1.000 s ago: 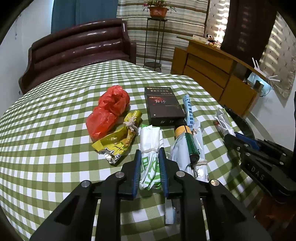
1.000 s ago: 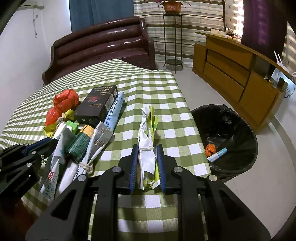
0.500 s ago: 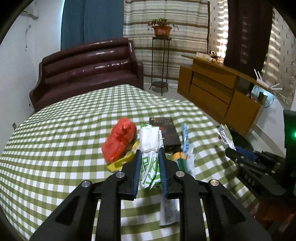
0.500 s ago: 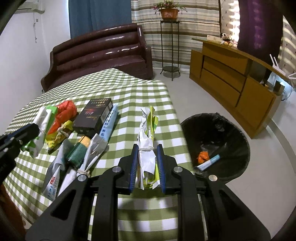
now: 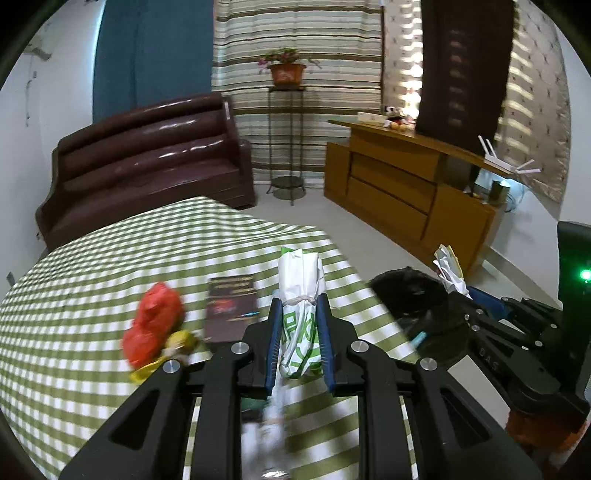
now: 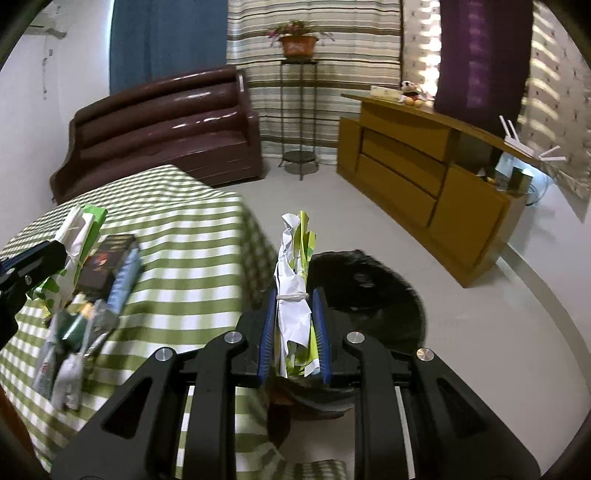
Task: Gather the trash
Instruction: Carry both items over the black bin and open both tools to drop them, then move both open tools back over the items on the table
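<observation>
Checked tablecloth point(image 5: 92, 295) is spreading under us, and beside the table the black bin point(image 6: 373, 295) is sitting on the floor. We are clamping our left gripper point(image 5: 299, 332) tight on a white-and-green wrapper bundle point(image 5: 299, 291) above the cloth. We are squeezing our right gripper point(image 6: 293, 328) on a crumpled white-and-yellow bundle point(image 6: 293, 273) over the bin's near edge. Red bag point(image 5: 155, 325) and dark box point(image 5: 231, 308) are lying on the cloth.

Brown leather sofa point(image 5: 147, 158), wooden sideboard point(image 5: 399, 184), striped curtains point(image 5: 295, 33), pale floor point(image 6: 480, 332).
</observation>
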Demonstrator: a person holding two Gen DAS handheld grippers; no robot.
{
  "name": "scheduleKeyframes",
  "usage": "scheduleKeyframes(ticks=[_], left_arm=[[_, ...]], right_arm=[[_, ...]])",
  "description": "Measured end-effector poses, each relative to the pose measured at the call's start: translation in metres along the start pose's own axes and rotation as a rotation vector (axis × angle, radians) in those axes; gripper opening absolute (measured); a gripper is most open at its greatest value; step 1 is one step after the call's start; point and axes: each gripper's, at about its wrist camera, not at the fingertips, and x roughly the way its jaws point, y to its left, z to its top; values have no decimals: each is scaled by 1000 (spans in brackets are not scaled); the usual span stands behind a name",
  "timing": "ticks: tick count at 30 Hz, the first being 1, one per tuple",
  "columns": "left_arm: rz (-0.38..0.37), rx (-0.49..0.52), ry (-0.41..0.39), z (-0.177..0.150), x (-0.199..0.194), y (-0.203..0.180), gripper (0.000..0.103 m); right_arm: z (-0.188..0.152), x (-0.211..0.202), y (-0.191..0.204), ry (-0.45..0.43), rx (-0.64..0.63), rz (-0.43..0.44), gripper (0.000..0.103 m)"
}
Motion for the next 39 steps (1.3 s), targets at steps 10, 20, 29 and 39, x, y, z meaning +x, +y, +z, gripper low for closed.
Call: scheduleKeyframes(ticks=[10, 20, 29, 39], left_arm=[[-37, 60, 33, 8, 44, -52, 20], [-49, 97, 76, 11, 78, -87, 20], [-43, 132, 112, 16, 104, -104, 22], [-32, 123, 114, 15, 106, -104, 41]], right_arm=[[1, 16, -49, -5, 58, -34, 20], [0, 36, -74, 18, 101, -30, 20], [3, 50, -89, 17, 133, -34, 24], [4, 47, -92, 7, 151, -45, 32]])
